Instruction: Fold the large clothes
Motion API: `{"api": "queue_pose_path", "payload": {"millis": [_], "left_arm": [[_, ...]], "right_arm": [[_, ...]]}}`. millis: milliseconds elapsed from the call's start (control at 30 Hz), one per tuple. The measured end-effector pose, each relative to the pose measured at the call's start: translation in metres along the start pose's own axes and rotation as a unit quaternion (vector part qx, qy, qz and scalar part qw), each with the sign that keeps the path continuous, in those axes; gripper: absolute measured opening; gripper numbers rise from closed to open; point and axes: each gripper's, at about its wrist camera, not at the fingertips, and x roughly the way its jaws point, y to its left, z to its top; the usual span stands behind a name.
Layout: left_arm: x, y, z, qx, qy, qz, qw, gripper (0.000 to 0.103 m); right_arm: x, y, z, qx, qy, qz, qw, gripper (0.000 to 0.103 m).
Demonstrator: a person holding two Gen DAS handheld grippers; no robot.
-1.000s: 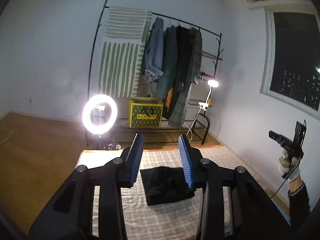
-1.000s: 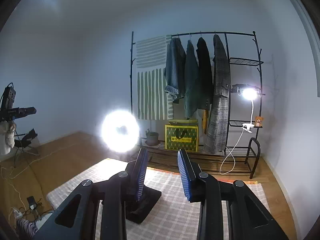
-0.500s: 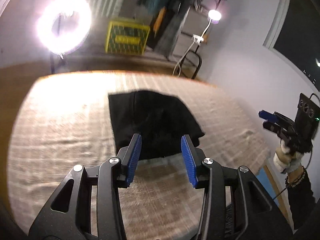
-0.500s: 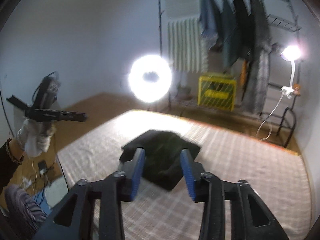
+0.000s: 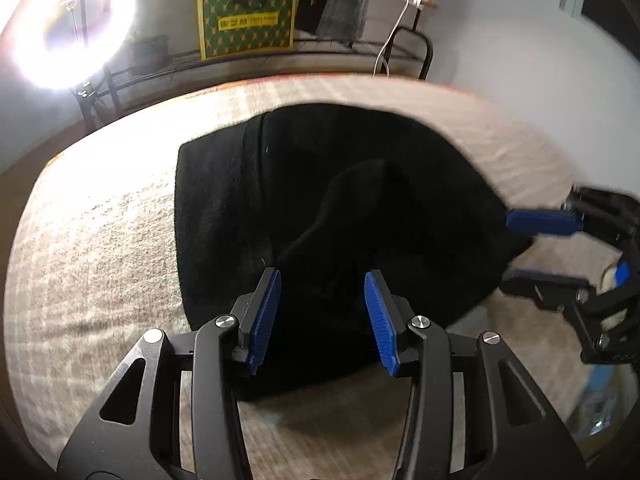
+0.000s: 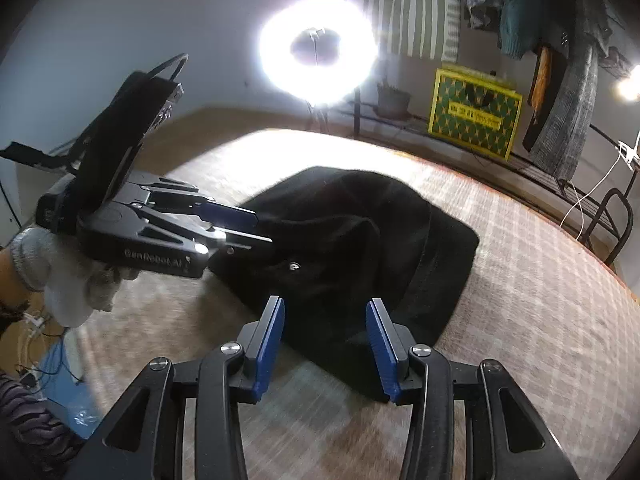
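Both tools hang over the black garment with their blue pads apart and nothing between them. From the left wrist view, the left tool (image 5: 323,316) sits at the bottom centre of the frame, its pads framing the near edge of the garment (image 5: 340,208) without touching it. The right tool (image 5: 544,248) comes in from the right edge at mid-height, one blue finger lying at the garment's right border; whether it touches the cloth I cannot tell through the blur.

From the right wrist view, the right tool (image 6: 326,344) is at the bottom centre, pads apart above the garment's (image 6: 360,248) near corner. The left tool (image 6: 244,224) reaches in from the left, held by a gloved hand (image 6: 68,280), its tips at the garment's left edge.

That garment lies bunched and partly folded in the middle of a pale checked bed (image 6: 540,280), which fills most of both frames.

Beyond the bed, a ring light (image 6: 318,46) glares at the upper centre of the right view, a yellow-and-green box (image 6: 474,118) stands on a low rack at the upper right, and hanging clothes (image 6: 560,80) crowd the corner above it.
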Motion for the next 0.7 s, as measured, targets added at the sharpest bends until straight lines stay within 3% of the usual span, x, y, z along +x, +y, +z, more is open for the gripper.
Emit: {"api": "queue_pose_path", "payload": {"millis": [67, 200, 267, 300, 367, 533, 700], "left_arm": [[0.009, -0.002, -0.001, 0.018, 0.002, 0.020, 0.9996, 0.044], [0.017, -0.003, -0.003, 0.032, 0.000, 0.023, 0.9992, 0.044], [0.020, -0.002, -0.002, 0.038, -0.001, 0.028, 0.9989, 0.028], [0.021, 0.000, -0.002, 0.039, -0.001, 0.032, 0.9987, 0.025], [0.020, 0.006, -0.003, 0.030, -0.002, 0.025, 0.9992, 0.016], [0.008, 0.016, -0.005, 0.012, -0.014, 0.006, 0.9998, 0.007], [-0.029, 0.016, -0.015, 0.012, -0.049, -0.004, 0.9987, 0.005]], "right_arm": [[0.012, -0.005, 0.002, 0.001, 0.008, -0.005, 1.000, 0.044], [0.035, -0.008, 0.004, -0.011, 0.032, -0.022, 0.999, 0.044], [0.044, -0.008, 0.002, -0.021, 0.043, -0.033, 0.998, 0.044], [0.047, -0.010, 0.002, -0.022, 0.047, -0.035, 0.998, 0.044], [0.050, -0.013, 0.001, -0.023, 0.050, -0.033, 0.998, 0.035], [0.046, -0.020, -0.001, -0.029, 0.050, -0.041, 0.997, 0.010], [0.015, -0.016, -0.001, -0.029, 0.016, -0.031, 0.999, 0.005]]}}
